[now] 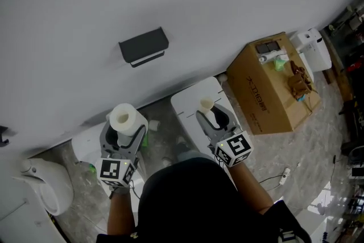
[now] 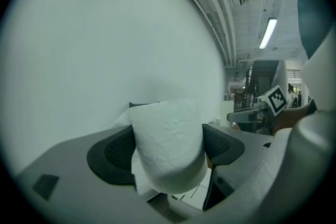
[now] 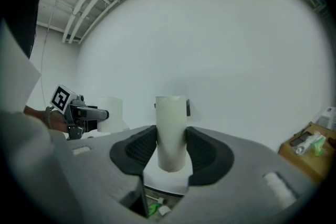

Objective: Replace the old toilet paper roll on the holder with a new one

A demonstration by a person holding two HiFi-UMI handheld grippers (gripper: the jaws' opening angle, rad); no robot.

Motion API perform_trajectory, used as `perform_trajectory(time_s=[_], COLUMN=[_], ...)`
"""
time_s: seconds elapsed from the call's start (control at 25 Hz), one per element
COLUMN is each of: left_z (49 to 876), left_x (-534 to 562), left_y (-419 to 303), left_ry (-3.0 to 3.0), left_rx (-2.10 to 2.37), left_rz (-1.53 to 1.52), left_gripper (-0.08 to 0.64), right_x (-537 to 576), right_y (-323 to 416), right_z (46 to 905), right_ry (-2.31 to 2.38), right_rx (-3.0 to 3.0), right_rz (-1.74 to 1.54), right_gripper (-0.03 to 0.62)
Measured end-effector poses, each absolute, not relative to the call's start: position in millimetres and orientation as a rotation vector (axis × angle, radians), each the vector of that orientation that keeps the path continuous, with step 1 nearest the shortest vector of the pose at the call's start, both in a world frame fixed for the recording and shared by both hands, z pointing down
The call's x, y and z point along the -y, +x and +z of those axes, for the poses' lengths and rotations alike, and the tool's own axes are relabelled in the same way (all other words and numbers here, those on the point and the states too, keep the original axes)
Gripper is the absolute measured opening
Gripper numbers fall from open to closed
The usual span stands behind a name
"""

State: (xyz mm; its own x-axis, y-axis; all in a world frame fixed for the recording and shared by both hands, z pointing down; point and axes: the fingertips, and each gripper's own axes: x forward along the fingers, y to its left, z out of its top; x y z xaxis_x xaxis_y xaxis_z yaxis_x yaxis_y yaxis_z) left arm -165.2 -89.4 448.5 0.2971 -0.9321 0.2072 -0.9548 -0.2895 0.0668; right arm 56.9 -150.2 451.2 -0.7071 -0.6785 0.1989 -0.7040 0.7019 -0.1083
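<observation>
Left gripper (image 2: 167,150) is clamped on the fat new roll (image 1: 125,118), and right gripper (image 3: 171,149) is pinched on the bare old tube (image 3: 171,118). Both are held upright, near the person. The dark holder (image 1: 143,45) is on the far wall, well apart from both, and looks empty. So I'd say the swap is halfway done. The next move calls for carrying the new roll over and lining up its core with the holder. The cardboard box (image 1: 267,94) on the right has print on it, but it's too small to read.

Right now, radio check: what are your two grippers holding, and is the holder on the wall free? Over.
Left gripper shut on full roll. Right gripper shut on bare cardboard tube. Holder shows no roll, nothing blocking it. Over.
</observation>
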Motion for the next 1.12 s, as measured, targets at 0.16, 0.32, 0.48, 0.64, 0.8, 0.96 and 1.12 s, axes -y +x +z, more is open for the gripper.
perform_trajectory(time_s=[0.16,0.32,0.48,0.64,0.8,0.96,1.12], left_z=[440.1,420.0,400.0,388.2,381.1,375.4,370.9], left_x=[117.1,149.4,185.5,217.7,250.7,282.5,309.8], left_y=[-156.7,-154.8,-155.1,-154.8,-151.8,-147.2,-146.6], left_ry=[2.433,2.483,2.535,2.559,2.588,2.642,2.644], left_rx=[1.733,1.740,1.740,1.765,1.787,1.803,1.801], left_rz=[0.224,0.229,0.226,0.244,0.292,0.357,0.309], left_gripper=[0.407,0.407,0.407,0.407,0.407,0.407,0.407], right_x=[155.1,163.2,171.6,176.9,185.7,195.8,203.4], right_y=[64.9,70.9,78.4,86.4,96.6,104.3,108.5], right_z=[450.5,449.3,451.3,450.7,450.0,448.7,451.1], right_ry=[1.145,1.163,1.199,1.243,1.282,1.319,1.327], right_rx=[2.761,2.756,2.745,2.746,2.732,2.723,2.715], right_rz=[0.278,0.279,0.293,0.304,0.304,0.311,0.312], right_gripper=[0.173,0.174,0.175,0.175,0.175,0.175,0.175])
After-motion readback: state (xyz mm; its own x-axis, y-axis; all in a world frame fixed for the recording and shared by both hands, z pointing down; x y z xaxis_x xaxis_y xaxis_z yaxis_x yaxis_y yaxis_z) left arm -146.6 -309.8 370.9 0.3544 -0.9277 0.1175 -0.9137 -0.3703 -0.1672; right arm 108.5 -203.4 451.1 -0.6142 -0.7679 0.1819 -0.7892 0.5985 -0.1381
